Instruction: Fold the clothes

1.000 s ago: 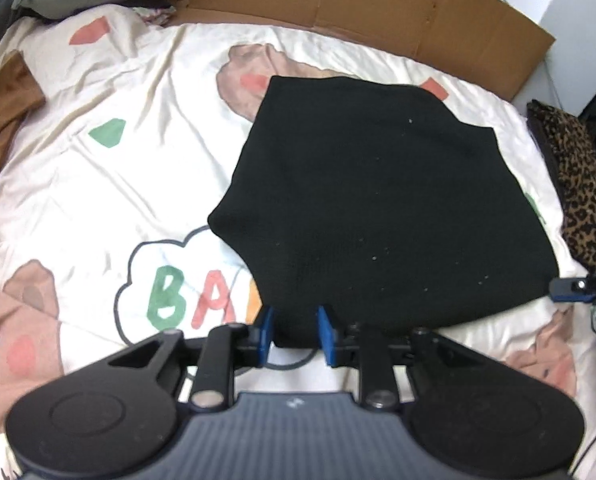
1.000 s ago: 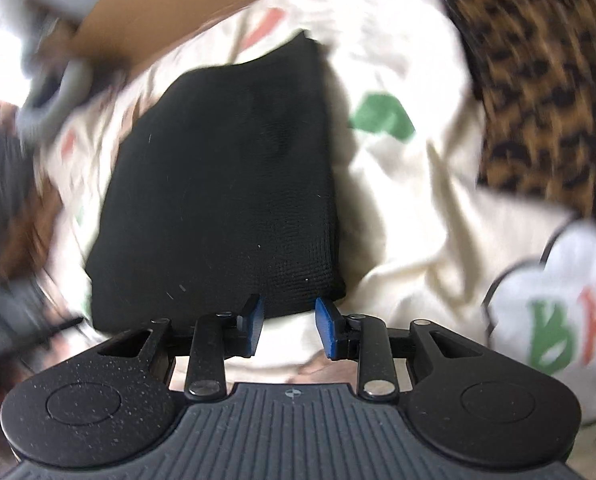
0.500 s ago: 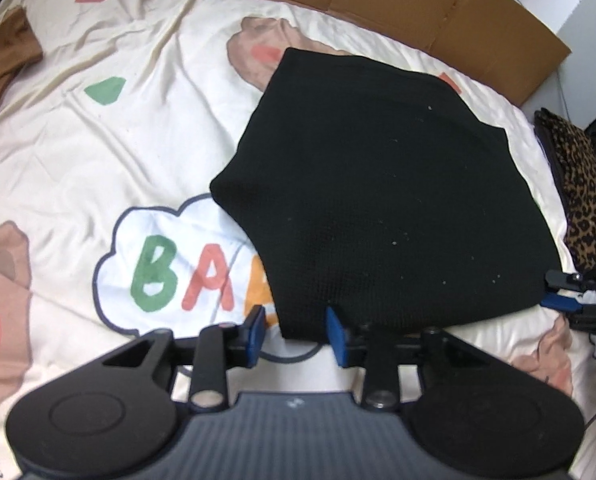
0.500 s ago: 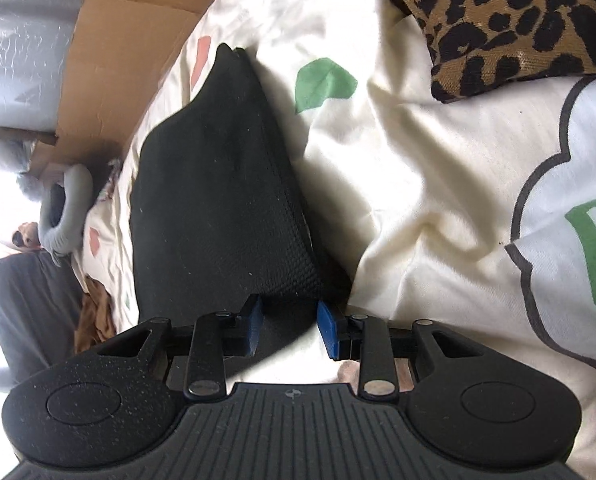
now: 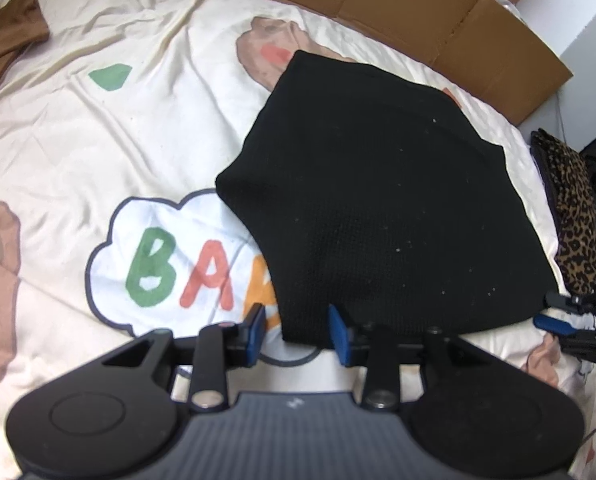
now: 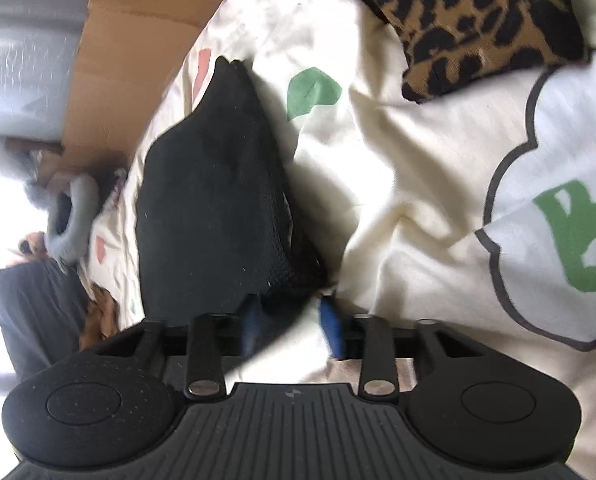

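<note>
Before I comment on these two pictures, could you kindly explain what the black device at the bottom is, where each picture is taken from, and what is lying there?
There is no robot here: a person holds one hand-held gripper in each hand, each with two blue-tipped fingers and a wide-angle camera looking along them. One picture comes from the left gripper, the other from the right gripper. Both are open, their fingers either side of a near corner of a folded black garment; nothing is clamped. The garment lies on a cream bedsheet printed with coloured letters. Cardboard stands along the far edge, a leopard-print cloth lies at one side and a brown cloth at the other.
</note>
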The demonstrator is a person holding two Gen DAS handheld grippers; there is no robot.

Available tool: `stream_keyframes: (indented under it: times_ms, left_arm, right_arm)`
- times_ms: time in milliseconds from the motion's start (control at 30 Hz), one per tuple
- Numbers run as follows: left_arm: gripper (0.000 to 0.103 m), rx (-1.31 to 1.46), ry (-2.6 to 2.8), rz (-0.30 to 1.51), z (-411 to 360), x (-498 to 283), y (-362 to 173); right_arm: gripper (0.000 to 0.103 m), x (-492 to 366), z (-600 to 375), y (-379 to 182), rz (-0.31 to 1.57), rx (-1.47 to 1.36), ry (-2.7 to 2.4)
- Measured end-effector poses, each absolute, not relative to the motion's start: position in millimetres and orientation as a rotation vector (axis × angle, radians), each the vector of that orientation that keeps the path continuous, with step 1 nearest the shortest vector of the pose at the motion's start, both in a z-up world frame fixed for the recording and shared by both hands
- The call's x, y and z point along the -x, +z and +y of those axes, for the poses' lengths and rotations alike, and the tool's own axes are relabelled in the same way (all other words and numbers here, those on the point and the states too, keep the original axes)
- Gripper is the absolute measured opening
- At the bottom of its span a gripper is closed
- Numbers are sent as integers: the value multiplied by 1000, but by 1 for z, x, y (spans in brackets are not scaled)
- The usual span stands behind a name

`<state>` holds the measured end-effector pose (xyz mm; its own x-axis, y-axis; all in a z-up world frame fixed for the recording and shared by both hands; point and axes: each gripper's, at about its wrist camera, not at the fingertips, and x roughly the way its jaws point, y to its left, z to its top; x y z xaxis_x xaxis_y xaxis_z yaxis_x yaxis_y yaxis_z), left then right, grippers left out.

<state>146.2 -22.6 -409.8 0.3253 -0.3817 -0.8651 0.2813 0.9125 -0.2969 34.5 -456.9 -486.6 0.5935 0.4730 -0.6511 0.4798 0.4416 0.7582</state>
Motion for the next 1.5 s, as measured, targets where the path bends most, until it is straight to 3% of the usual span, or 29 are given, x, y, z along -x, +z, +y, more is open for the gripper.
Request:
stream_keyframes:
  times_ms: [167, 200, 233, 333, 567, 767, 867, 1067, 1133, 1167, 1300, 1500]
  left_arm:
    - [39, 98, -439, 1165, -24, -147, -412]
    - [39, 96, -439, 1164, -25, -147, -412]
    - [39, 93, -440, 1164, -26, -148, -412]
    - [39, 93, -434, 1164, -42, -156, -416]
    - [37, 117, -440, 1162, -41, -154, -414]
    - [37, 202, -455, 1162, -36, -156, -416]
    - [37, 240, -475, 1166, -36, -160, -418]
    - [38, 219, -504, 1170, -27, -154, -424]
    - [38, 223, -503, 1172, -29, -155, -426]
    - [36, 225, -501, 1171, -28, -155, -425]
    - [25, 232, -501, 1178, -29, -152, -423]
    - [18, 180, -493, 1183, -36, -148, -414]
  right_arm:
    - [41, -34, -464, -502, 949, -1263, -44]
    - [36, -34, -466, -504, 944, -1277, -50]
    - [24, -33, -467, -505, 944, -1284, -48]
    - [16, -32, -470, -500, 949, -1254, -14]
    - [19, -30, -479, -490, 946, -1186, 6]
    - [36, -32, -466, -497, 969, -1184, 27]
    - [37, -37, -460, -501, 971, -1190, 32]
    - [33, -41, -453, -502, 951, -1199, 46]
    - [12, -41, -453, -501, 955, -1192, 55]
    - [10, -41, -454, -500, 956, -1193, 59]
    - [7, -41, -455, -491, 950, -1163, 70]
    - [5, -42, -455, -472, 931, -1113, 70]
